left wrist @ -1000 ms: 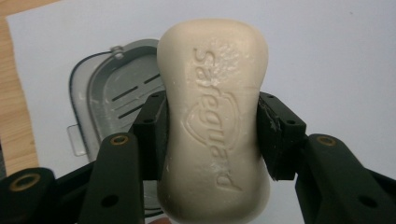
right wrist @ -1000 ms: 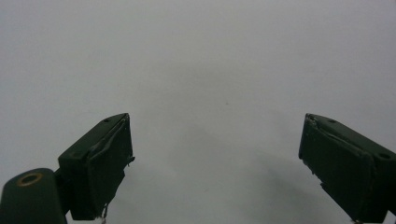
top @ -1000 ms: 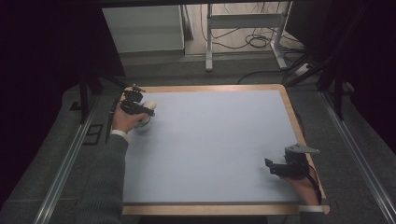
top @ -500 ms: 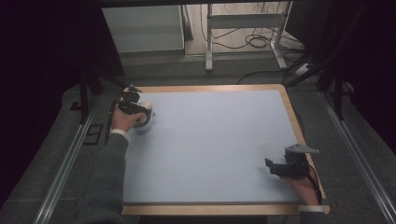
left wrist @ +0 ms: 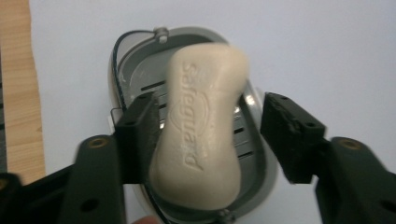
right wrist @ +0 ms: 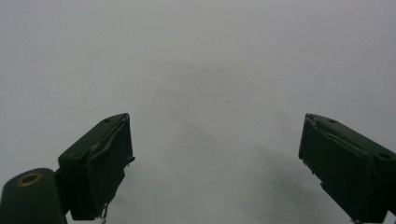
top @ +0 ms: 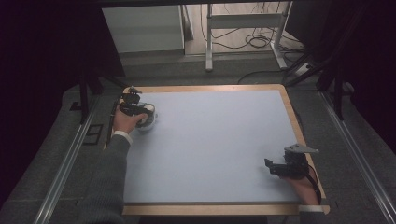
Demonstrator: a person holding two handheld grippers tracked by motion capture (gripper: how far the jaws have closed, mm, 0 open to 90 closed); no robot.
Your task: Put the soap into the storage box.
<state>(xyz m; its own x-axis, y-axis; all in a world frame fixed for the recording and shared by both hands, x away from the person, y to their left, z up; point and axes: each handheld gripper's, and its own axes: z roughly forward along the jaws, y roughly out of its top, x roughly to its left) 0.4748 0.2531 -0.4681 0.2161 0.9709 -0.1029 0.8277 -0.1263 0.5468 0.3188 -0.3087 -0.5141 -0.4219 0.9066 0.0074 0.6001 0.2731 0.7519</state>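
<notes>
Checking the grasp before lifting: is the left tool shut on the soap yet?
Open: the left tool straddles the soap; one jaw touches, the other stands apart.

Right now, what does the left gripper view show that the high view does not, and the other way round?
The left gripper view alone shows the word pressed into the soap bar, the slotted inside of the soap dish, and the jaws standing open, one touching the bar and one apart. The high view alone shows the right gripper near the table's right edge, open over bare surface. Both show the left gripper at the dish on the pale blue surface.
</notes>
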